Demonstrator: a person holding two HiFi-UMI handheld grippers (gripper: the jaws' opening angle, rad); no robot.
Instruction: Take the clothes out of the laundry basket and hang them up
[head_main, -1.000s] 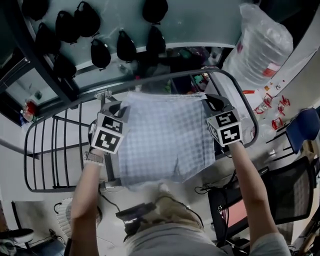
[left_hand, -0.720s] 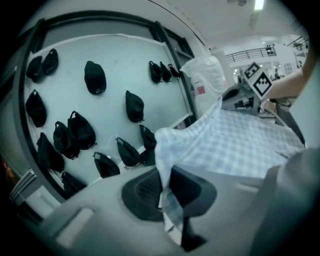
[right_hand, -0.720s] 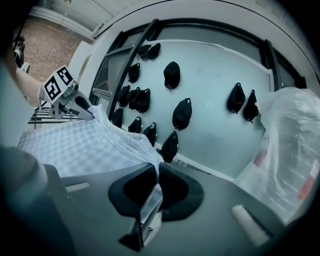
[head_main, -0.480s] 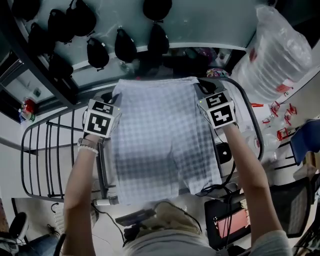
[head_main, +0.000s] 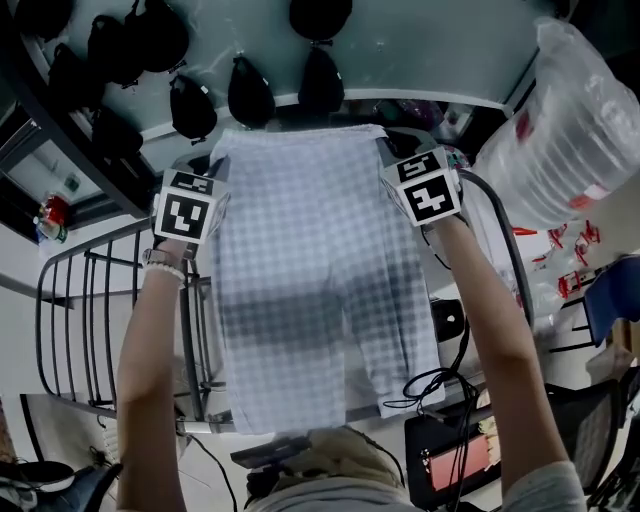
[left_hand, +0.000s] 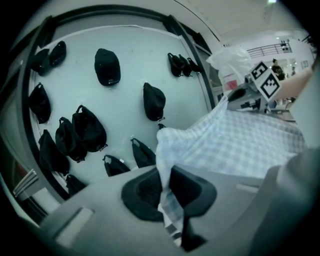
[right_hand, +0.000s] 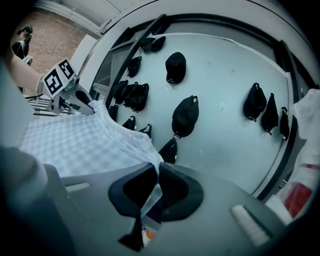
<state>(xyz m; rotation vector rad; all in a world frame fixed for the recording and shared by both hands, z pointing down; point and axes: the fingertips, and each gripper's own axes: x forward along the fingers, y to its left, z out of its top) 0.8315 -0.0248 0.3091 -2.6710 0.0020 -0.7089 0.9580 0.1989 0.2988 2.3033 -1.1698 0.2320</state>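
A pair of pale checked shorts (head_main: 320, 290) hangs spread out between my two grippers, waistband at the top and legs toward me. In the head view my left gripper (head_main: 215, 168) is shut on the waistband's left corner and my right gripper (head_main: 386, 152) on its right corner. The left gripper view shows checked cloth (left_hand: 240, 145) pinched between the left gripper's (left_hand: 167, 187) dark pads. In the right gripper view the cloth (right_hand: 85, 142) runs into the shut right gripper (right_hand: 154, 192), with a label strip between the pads. The shorts hide the rack beneath them. No laundry basket is in view.
A black metal drying rack (head_main: 90, 330) stands below the shorts, its curved right rail (head_main: 502, 235) beside my right arm. Several black caps (head_main: 250, 90) hang on the pale wall ahead. A large clear plastic bag (head_main: 575, 130) stands at the right. Cables (head_main: 435, 385) lie on the floor.
Both grippers have carried the shorts away from me toward the wall of caps. The shorts now hang longer and flatter over the rack. Both grips are unchanged.
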